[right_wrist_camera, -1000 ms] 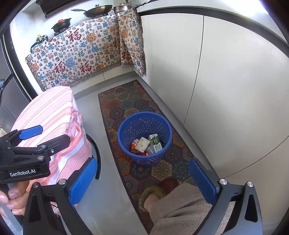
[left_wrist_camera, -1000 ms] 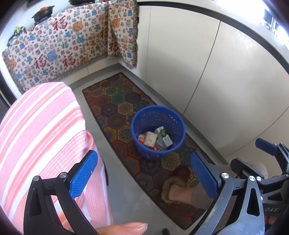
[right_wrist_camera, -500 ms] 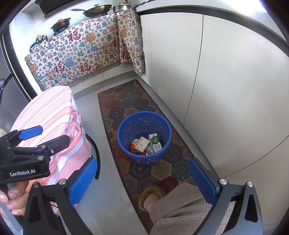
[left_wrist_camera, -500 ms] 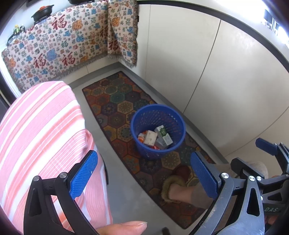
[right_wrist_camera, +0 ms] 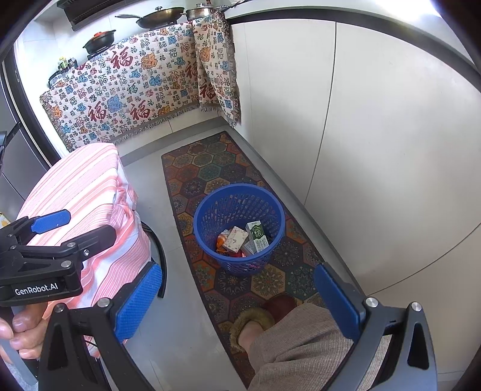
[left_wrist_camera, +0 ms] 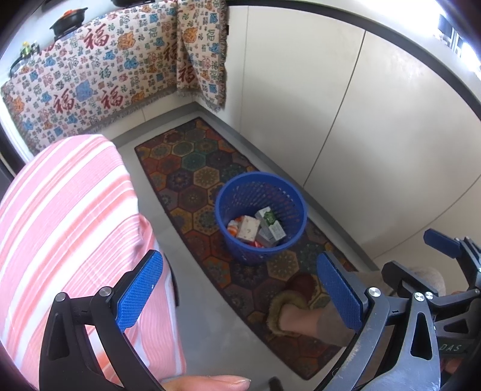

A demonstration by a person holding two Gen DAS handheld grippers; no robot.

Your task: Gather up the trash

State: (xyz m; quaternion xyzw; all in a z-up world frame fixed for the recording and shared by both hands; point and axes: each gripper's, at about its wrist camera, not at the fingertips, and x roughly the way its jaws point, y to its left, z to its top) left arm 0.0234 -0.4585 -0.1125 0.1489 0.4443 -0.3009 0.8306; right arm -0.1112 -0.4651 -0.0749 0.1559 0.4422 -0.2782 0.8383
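Right wrist view: the blue basket (right_wrist_camera: 239, 225) stands upright on the patterned rug (right_wrist_camera: 210, 171), near the white cabinet fronts (right_wrist_camera: 375, 135). Inside it lie a green-and-white carton (right_wrist_camera: 257, 236), a pale box (right_wrist_camera: 236, 239) touching it, and orange and red scraps (right_wrist_camera: 222, 240) half buried under them; what sits at the very bottom is hidden by the basket's near wall. In the left wrist view the same basket (left_wrist_camera: 261, 216) shows the carton (left_wrist_camera: 270, 224) and box (left_wrist_camera: 248, 228) leaning together.

The right hand-held gripper (right_wrist_camera: 237, 300) hangs above the floor with its blue pads wide apart, grasping nothing. The left hand-held gripper (left_wrist_camera: 240, 291) is likewise released and empty; in the right wrist view it (right_wrist_camera: 39, 240) is partly cut off at the frame's left edge, held by fingers (right_wrist_camera: 18, 334).

Just below the basket a slippered foot (right_wrist_camera: 255, 318) rests on the rug, the trouser leg (right_wrist_camera: 300, 349) covering most of it. A pink-striped cloth (right_wrist_camera: 81, 192) drapes over something whose shape stays hidden. Beyond, a patterned cloth (right_wrist_camera: 135, 84) covers a surface bearing pans (right_wrist_camera: 159, 18).
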